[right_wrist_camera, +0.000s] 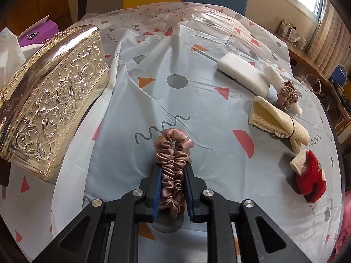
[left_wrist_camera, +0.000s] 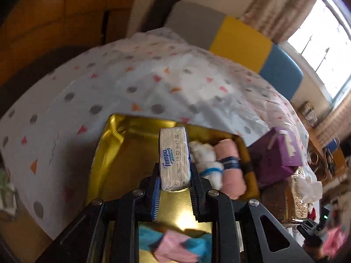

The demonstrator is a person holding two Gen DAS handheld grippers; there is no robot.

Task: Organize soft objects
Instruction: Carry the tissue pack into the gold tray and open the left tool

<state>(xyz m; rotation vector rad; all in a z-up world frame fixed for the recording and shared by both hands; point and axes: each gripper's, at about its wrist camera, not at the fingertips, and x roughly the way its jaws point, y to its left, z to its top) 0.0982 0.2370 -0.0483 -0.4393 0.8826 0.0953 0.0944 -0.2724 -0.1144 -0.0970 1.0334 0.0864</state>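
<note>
Tissue pack (left_wrist_camera: 174, 159), white, plastic-wrapped, blue "Tempo" logo, clamped upright in left hand-held gripper (left_wrist_camera: 175, 175) above gold-lined box (left_wrist_camera: 114, 144), beside rolled white and pink cloths (left_wrist_camera: 228, 166). Right hand-held gripper (right_wrist_camera: 173, 188) pinches brown satin scrunchie (right_wrist_camera: 173, 160), squeezed flat, over patterned table (right_wrist_camera: 197, 100) beside embossed gold box.

Patterned tablecloth (right_wrist_camera: 197, 109), embossed tin (right_wrist_camera: 54, 100), sponge (right_wrist_camera: 241, 74)

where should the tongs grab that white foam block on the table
Grip the white foam block across its narrow width, on the two long sides, coming down from above. It lies flat and long on the tablecloth, and its near end touches a white roll, so grip mid-length.
</note>
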